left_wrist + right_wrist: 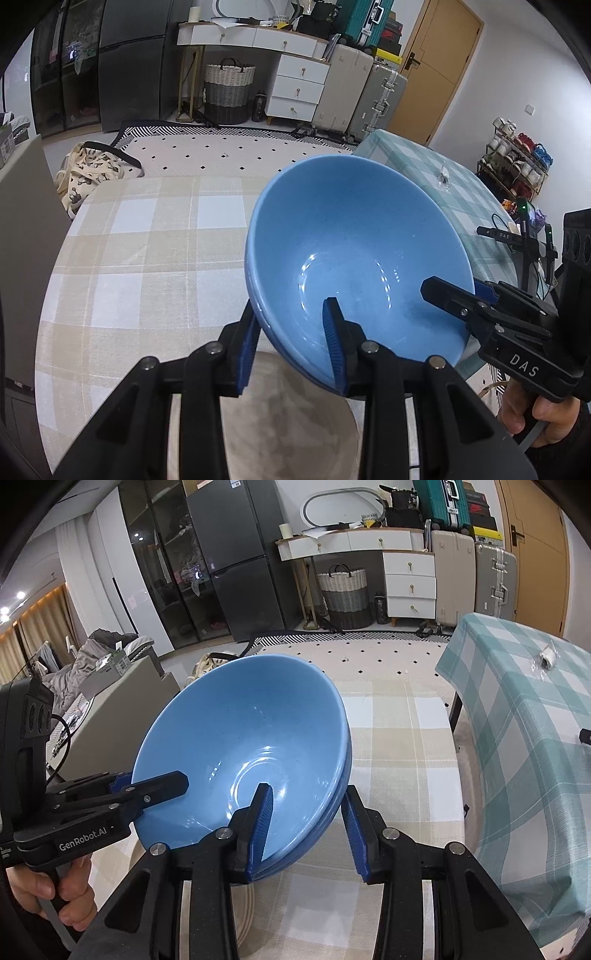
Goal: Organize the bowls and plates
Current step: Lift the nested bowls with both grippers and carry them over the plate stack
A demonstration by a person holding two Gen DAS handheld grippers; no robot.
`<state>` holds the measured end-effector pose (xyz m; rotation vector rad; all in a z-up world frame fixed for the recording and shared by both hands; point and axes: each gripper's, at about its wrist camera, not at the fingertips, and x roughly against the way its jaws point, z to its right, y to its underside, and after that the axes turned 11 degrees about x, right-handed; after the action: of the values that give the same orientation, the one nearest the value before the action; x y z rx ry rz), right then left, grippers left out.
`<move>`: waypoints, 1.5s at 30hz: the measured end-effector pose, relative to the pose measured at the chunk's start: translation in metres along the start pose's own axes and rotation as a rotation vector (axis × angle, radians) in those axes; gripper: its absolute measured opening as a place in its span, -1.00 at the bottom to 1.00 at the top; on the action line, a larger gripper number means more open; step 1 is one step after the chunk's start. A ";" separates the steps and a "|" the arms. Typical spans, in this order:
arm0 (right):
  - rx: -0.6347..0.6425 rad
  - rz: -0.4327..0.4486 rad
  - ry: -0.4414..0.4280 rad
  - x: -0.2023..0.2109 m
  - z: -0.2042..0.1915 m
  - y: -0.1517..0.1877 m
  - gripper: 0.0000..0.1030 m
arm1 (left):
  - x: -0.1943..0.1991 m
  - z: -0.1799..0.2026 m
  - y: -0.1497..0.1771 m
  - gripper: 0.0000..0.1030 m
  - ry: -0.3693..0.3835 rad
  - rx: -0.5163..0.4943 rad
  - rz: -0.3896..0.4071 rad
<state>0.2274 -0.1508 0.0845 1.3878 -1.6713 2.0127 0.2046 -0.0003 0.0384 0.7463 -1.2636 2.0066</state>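
Blue bowl (354, 251) tilted above checked bench (147, 258), rim clamped between left fingers (332, 332) and right fingers (262, 812), both partly closed.

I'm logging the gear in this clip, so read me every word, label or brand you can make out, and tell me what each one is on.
"DAS": on the body of the right gripper.
"DAS": small, on a black device lying on the green checked table.
"GenRobot.AI": on the body of the left gripper.
Labels on the teal suitcase and the boxes beside it: too small to read.
The blue bowl carries no text.
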 end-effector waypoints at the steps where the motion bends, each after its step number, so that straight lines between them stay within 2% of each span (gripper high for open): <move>1: 0.002 -0.001 -0.001 0.002 -0.002 0.000 -0.25 | 0.003 -0.001 0.001 -0.38 -0.001 0.001 0.002; 10: 0.047 0.005 -0.024 0.014 -0.028 0.003 -0.25 | 0.033 -0.010 0.006 -0.38 -0.021 0.013 0.045; 31: 0.119 0.027 -0.081 0.043 -0.071 0.008 -0.23 | 0.085 -0.027 0.029 -0.38 -0.055 0.028 0.090; 45: 0.166 0.007 -0.120 0.042 -0.100 0.015 -0.22 | 0.099 -0.051 0.038 -0.38 -0.079 0.050 0.082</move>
<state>0.1420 -0.0889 0.1121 1.5880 -1.5876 2.1545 0.1070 0.0556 0.0716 0.8165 -1.3129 2.0997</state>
